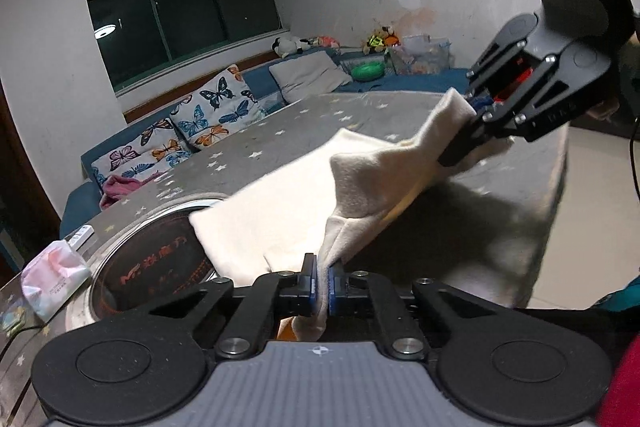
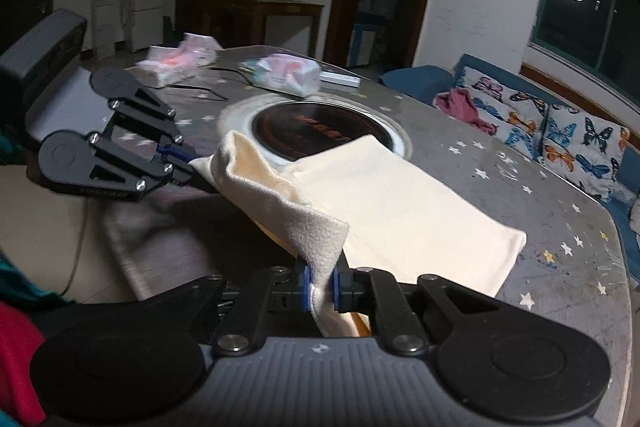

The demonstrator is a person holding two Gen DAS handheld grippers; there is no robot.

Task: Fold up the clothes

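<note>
Your left claw (image 1: 322, 283) pinched cream cloth (image 1: 280, 207) corner; right claw (image 2: 321, 285) clamped opposite corner. Cloth draped over bench (image 2: 520, 187). Cooktop (image 1: 160, 267) lettering orange, unreadable.

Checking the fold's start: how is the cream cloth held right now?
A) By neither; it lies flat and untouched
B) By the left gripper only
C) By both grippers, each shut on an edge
C: the left gripper and the right gripper each have their jaws closed on the cream cloth, lifting its near edge off the table.
</note>
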